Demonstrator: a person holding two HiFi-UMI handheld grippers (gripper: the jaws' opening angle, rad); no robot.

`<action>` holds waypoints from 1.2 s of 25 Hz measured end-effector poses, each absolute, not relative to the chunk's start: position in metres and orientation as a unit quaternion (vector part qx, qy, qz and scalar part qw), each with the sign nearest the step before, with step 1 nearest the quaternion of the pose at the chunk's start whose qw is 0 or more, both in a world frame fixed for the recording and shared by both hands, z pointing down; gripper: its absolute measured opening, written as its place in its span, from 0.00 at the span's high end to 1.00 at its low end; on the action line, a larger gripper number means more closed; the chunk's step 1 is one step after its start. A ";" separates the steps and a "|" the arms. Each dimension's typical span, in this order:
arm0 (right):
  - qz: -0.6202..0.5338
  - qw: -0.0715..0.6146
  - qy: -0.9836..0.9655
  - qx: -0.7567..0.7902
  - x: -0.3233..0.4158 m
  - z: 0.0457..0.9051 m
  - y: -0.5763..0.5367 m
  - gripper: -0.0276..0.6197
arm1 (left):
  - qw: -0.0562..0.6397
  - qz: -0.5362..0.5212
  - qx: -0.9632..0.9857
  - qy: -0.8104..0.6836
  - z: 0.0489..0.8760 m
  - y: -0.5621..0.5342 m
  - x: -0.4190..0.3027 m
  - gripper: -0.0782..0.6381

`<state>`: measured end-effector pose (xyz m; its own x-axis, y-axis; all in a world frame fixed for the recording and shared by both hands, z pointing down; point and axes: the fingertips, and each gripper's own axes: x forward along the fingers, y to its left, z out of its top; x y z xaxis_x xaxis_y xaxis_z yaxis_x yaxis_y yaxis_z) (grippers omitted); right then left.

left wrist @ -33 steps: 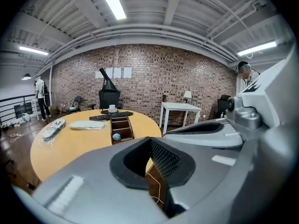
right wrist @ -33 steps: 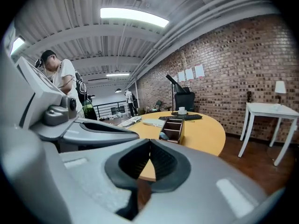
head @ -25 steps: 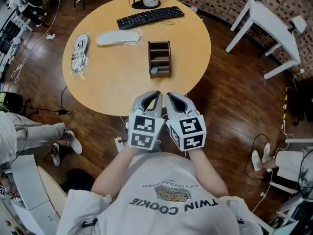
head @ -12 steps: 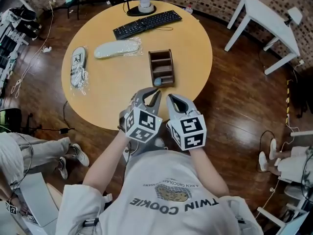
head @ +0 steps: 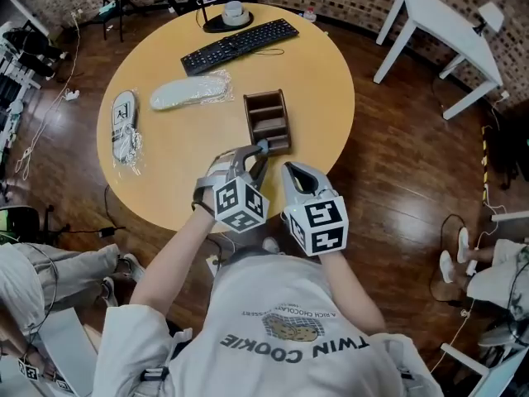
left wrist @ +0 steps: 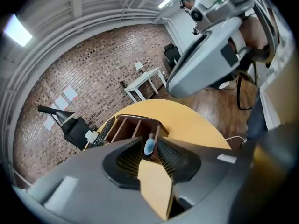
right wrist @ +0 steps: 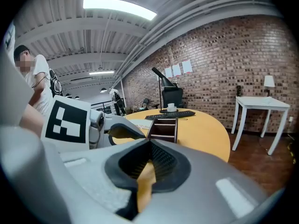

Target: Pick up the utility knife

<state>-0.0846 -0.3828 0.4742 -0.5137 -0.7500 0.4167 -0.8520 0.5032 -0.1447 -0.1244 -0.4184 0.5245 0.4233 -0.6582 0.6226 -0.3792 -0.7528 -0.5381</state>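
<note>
The only writing that can be read is "TWIN COOKIE", printed on the person's white T-shirt (head: 289,321) and seen upside down at the bottom of the head view. Each gripper carries a cube with black and white square markers and no letters. A slipper (head: 122,126) in clear plastic at the left of the round wooden table (head: 322,81) has a dark mark on it that I cannot read. At the top of the frame lies a black keyboard (head: 240,41), with a pale insole in a plastic bag (head: 190,92) below it. The utility knife (left wrist: 149,146) stands upright in the end compartment of the brown wooden organizer (head: 269,118), the end that is lowest in the head view, and only its light blue end shows. The left gripper (head: 250,154) reaches this end; its jaws are opening, and the blue end stands between them with the pads not pressing on it. The right gripper (head: 299,174) is clenched on nothing, at the table's near edge. One second ago both grippers were side by side at that edge and the left jaws were together. Now the left gripper has gone forward to the organizer and has rolled, so its marker cube sits tilted. The right gripper is almost where it was.
</note>
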 end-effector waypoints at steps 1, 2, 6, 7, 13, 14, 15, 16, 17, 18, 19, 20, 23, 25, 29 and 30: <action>0.169 0.151 -0.853 0.470 -0.084 0.475 -0.384 0.95 | 0.167 -0.444 -0.825 0.308 0.528 -0.421 -0.124 0.74; 0.170 0.151 -0.852 0.471 -0.083 0.475 -0.386 0.95 | 0.175 -0.452 -0.821 0.302 0.531 -0.423 -0.123 0.73; 0.172 0.151 -0.853 0.470 -0.085 0.479 -0.389 0.95 | 0.208 -0.486 -0.801 0.281 0.546 -0.430 -0.122 0.73; 0.172 0.151 -0.853 0.470 -0.086 0.480 -0.389 0.95 | 0.216 -0.492 -0.796 0.277 0.549 -0.432 -0.122 0.73; 0.171 0.149 -0.852 0.472 -0.083 0.484 -0.390 0.95 | 0.240 -0.521 -0.775 0.266 0.565 -0.441 -0.121 0.78; 0.171 0.149 -0.851 0.473 -0.081 0.485 -0.390 0.95 | 0.242 -0.522 -0.774 0.264 0.564 -0.442 -0.121 0.78; 0.172 0.149 -0.850 0.475 -0.079 0.485 -0.390 0.95 | 0.241 -0.522 -0.775 0.263 0.563 -0.443 -0.120 0.79; 0.172 0.148 -0.850 0.476 -0.077 0.486 -0.390 0.95 | 0.239 -0.522 -0.776 0.261 0.563 -0.443 -0.119 0.79; 0.173 0.148 -0.849 0.477 -0.076 0.486 -0.390 0.95 | 0.238 -0.523 -0.776 0.260 0.564 -0.443 -0.119 0.79; 0.173 0.148 -0.849 0.477 -0.074 0.486 -0.389 0.95 | 0.237 -0.524 -0.775 0.261 0.565 -0.443 -0.120 0.79; 0.174 0.148 -0.849 0.477 -0.073 0.486 -0.388 0.95 | 0.235 -0.526 -0.775 0.262 0.565 -0.442 -0.120 0.79; 0.174 0.148 -0.849 0.477 -0.072 0.486 -0.387 0.95 | 0.232 -0.527 -0.774 0.263 0.565 -0.442 -0.120 0.79; 0.175 0.148 -0.850 0.474 -0.068 0.484 -0.384 0.95 | 0.225 -0.521 -0.780 0.265 0.556 -0.437 -0.115 0.79; 0.177 0.147 -0.851 0.471 -0.068 0.481 -0.382 0.95 | 0.227 -0.515 -0.783 0.267 0.547 -0.434 -0.111 0.79; 0.174 0.150 -0.858 0.460 -0.070 0.474 -0.375 0.95 | 0.226 -0.495 -0.790 0.282 0.525 -0.427 -0.106 0.79; 0.173 0.151 -0.859 0.457 -0.070 0.472 -0.373 0.95 | 0.223 -0.490 -0.792 0.289 0.520 -0.424 -0.105 0.79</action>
<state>-0.0697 -0.3733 0.4723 -0.5369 -0.7327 0.4182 -0.8376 0.5224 -0.1599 -0.1046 -0.4243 0.5201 0.3536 -0.6759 0.6466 -0.2391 -0.7336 -0.6361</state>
